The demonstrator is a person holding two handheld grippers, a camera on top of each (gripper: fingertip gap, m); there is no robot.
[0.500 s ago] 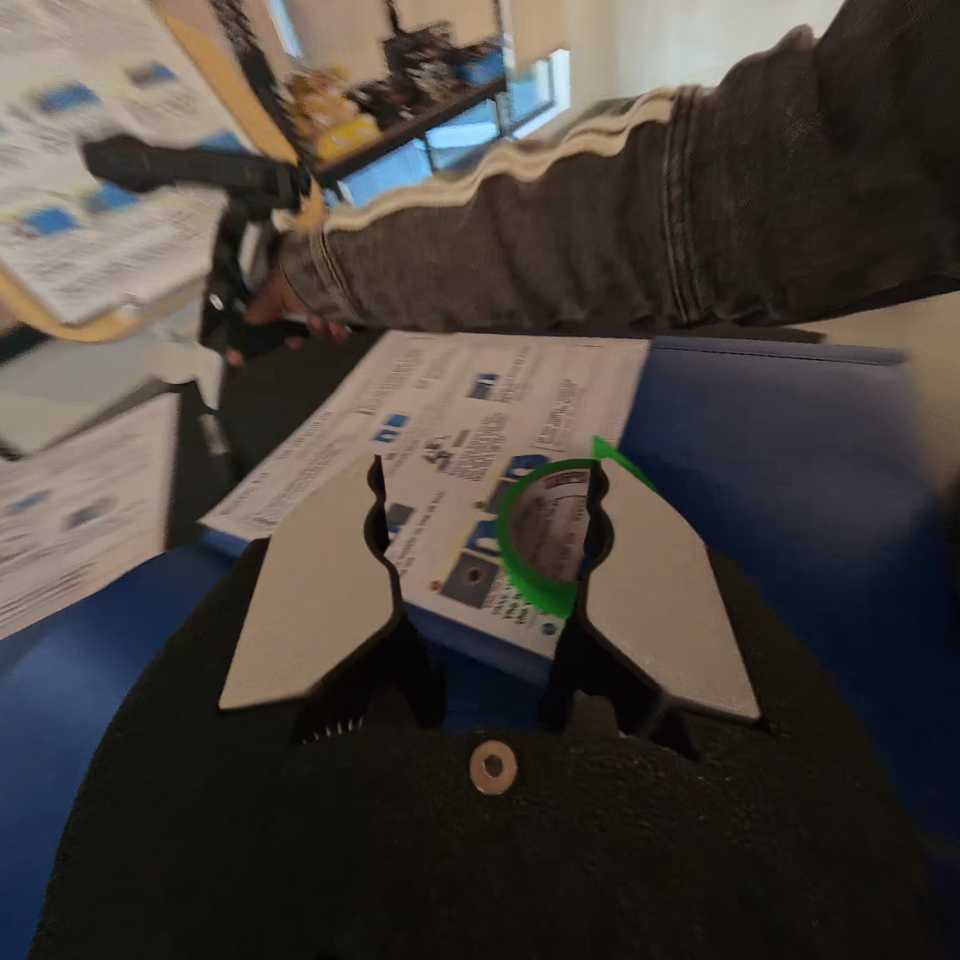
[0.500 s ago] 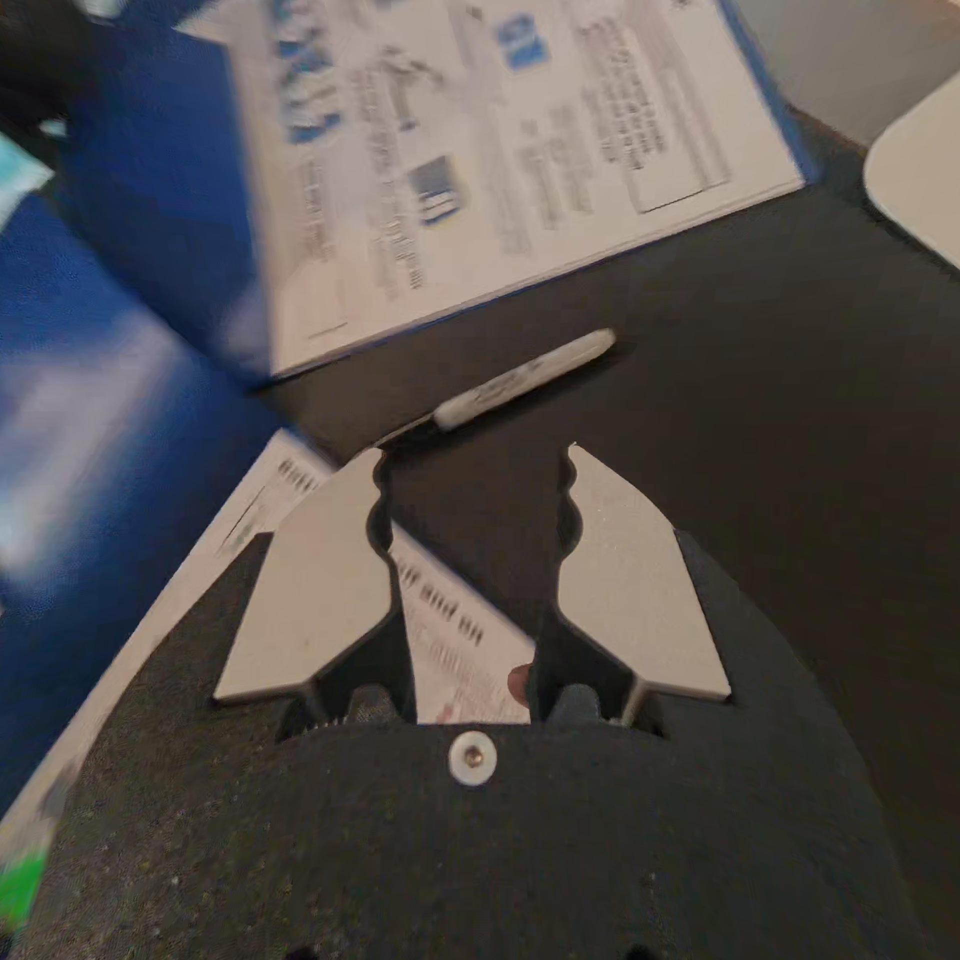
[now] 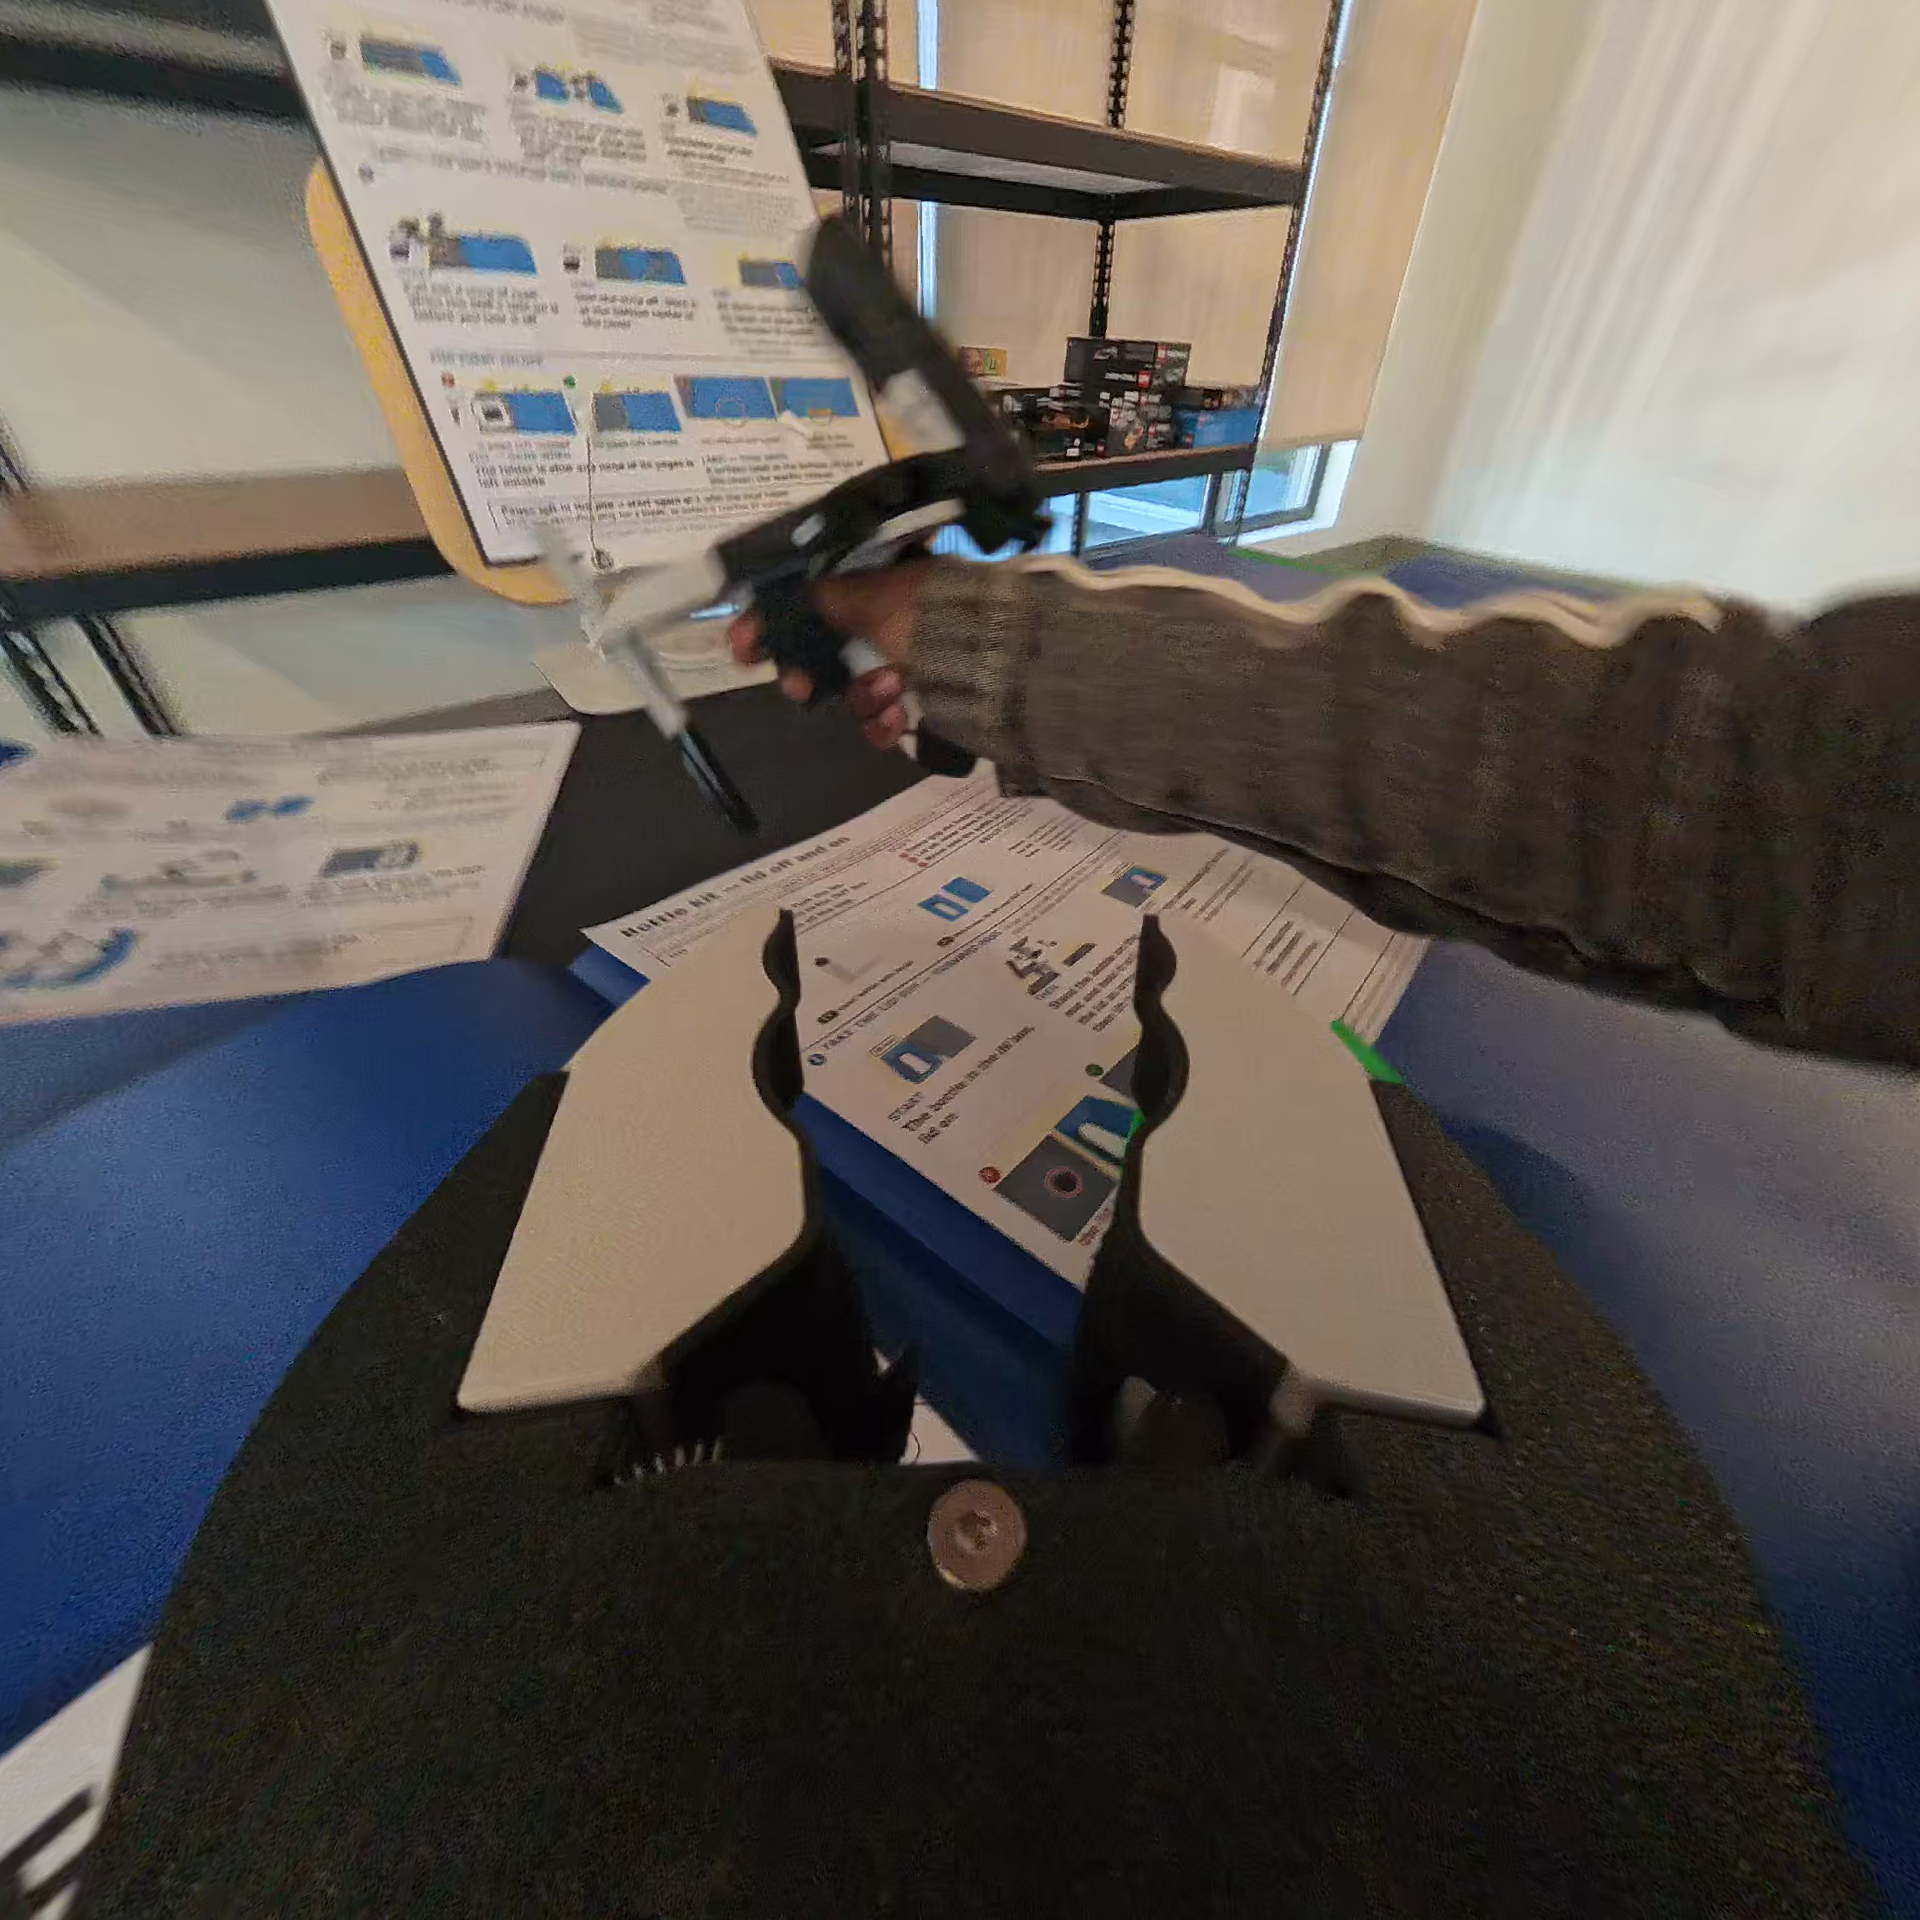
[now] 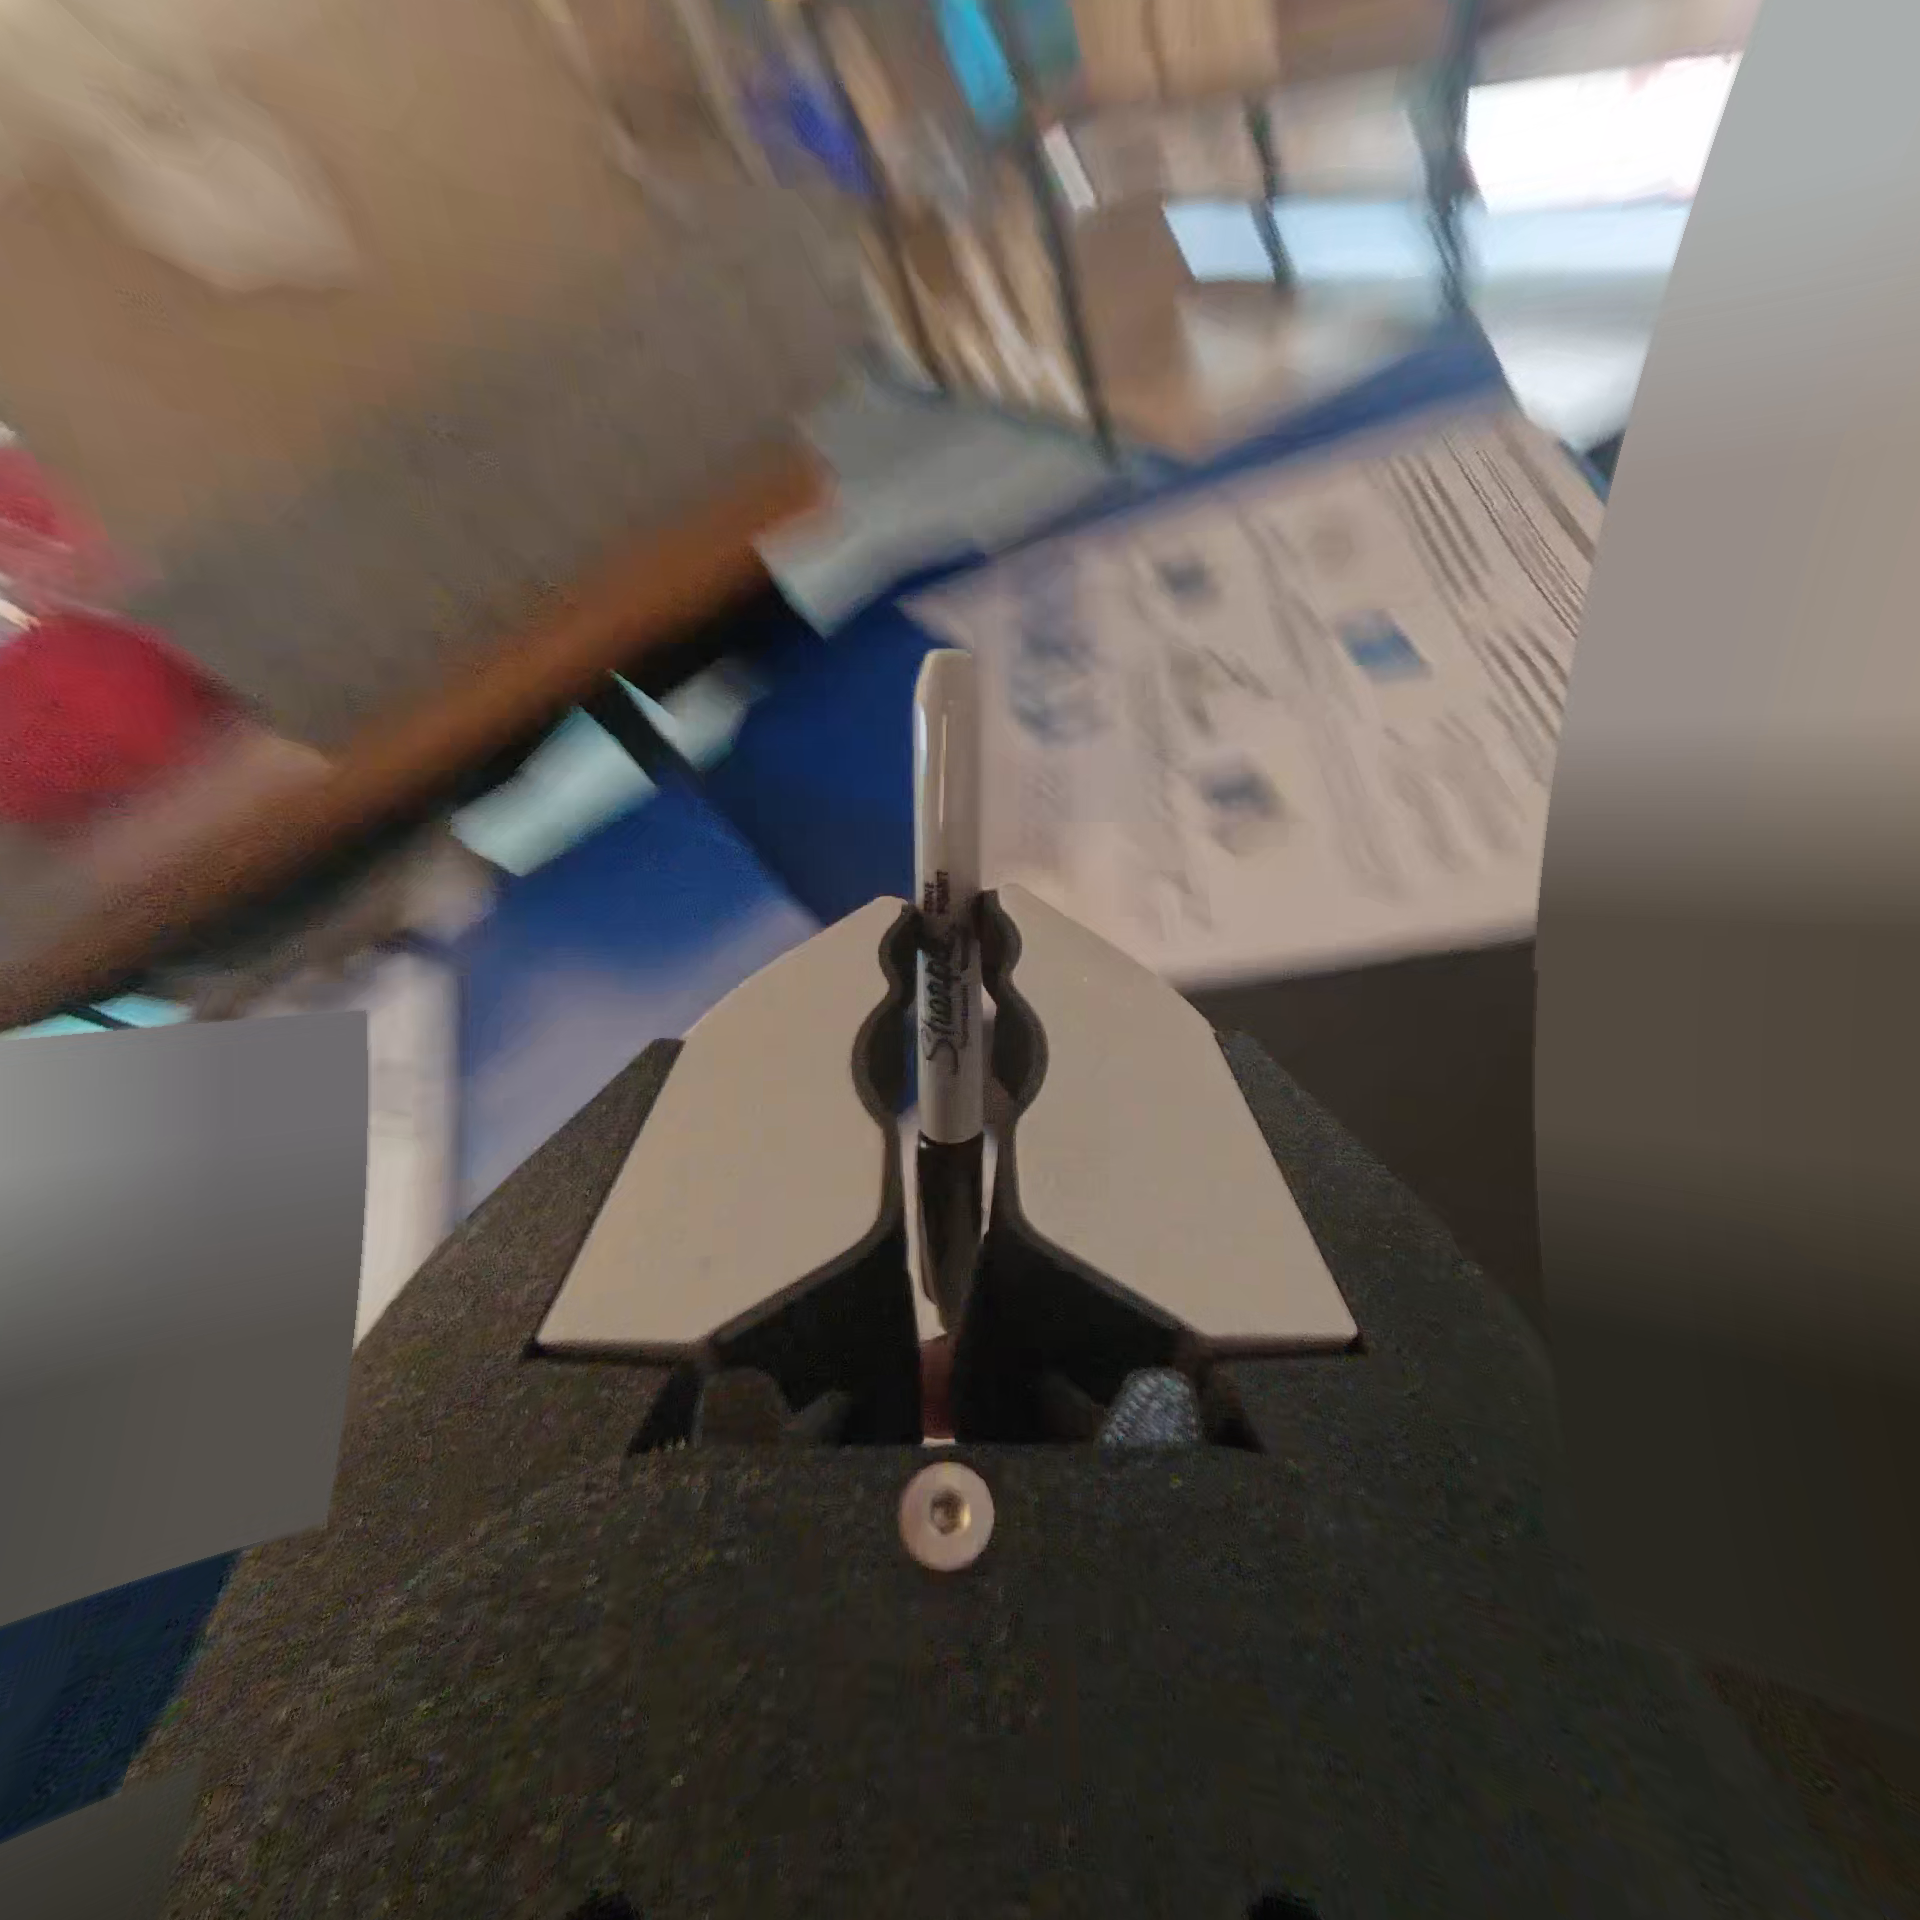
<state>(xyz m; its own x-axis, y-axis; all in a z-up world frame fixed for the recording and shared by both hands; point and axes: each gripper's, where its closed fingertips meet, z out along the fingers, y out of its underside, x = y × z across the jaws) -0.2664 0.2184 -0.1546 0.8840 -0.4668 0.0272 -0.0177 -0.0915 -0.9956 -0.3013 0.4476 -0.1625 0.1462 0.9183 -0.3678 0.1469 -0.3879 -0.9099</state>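
My right gripper [image 4: 945,904] is shut on a marker [image 4: 948,769] with a grey barrel and a black cap. The barrel sticks out past the fingertips and the cap end sits between the jaws. In the left wrist view this gripper [image 3: 623,634] is held up by a hand in a grey sleeve [image 3: 1403,748], and the marker [image 3: 691,743] slants down over the black tabletop. My left gripper [image 3: 964,935] is open and empty above a printed sheet [image 3: 997,997] on a blue folder [image 3: 935,1226]. A bit of green tape [image 3: 1363,1049] shows beside its right finger.
A second printed sheet [image 3: 260,862] lies on the left. A tan board with another sheet [image 3: 582,260] stands behind the black tabletop [image 3: 623,831]. A dark shelf rack with boxes [image 3: 1122,405] stands at the back. A blue mat [image 3: 208,1195] covers the near side. Tip to tip, the grippers are about 25 cm apart.
The right gripper has shut on the marker, which lay on the black tabletop, and has lifted it. The left gripper's view has tilted up, and the green tape roll is now mostly hidden.
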